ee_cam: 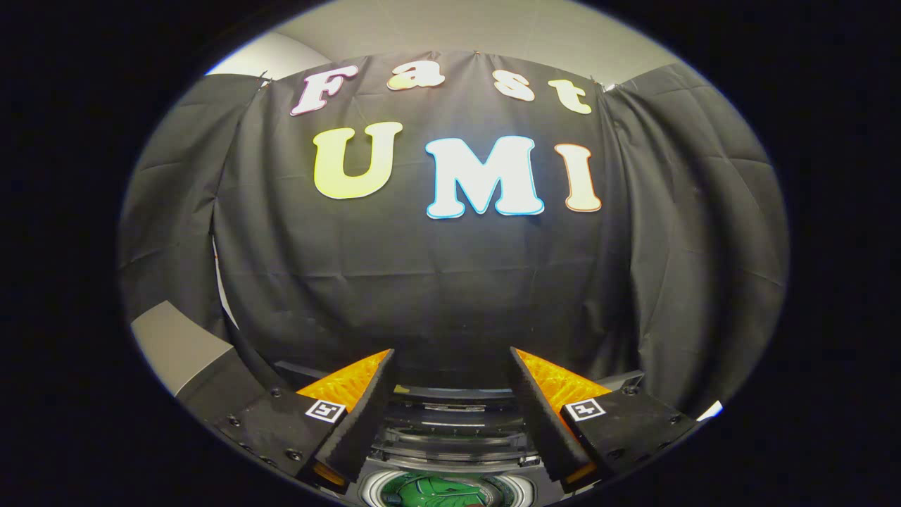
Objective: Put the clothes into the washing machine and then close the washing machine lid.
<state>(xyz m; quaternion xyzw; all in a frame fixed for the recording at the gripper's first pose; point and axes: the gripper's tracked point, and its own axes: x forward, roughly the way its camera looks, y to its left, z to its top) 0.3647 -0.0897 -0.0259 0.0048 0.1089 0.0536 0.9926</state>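
While your gripper (pixel 450 366) hangs with jaws released and empty above the washing machine (pixel 450 451), green clothes (pixel 440 491) already in its drum, a rushed swing could miss the lid — or snag fabric.

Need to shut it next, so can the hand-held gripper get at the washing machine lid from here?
Probably yes: the hand-held gripper is open and holds nothing, with the raised lid just ahead between its fingers.

Dim, even light – the black booth wall (pixel 450 282) soaks it up; strong fisheye bending at edges, focus sharp, no glare.
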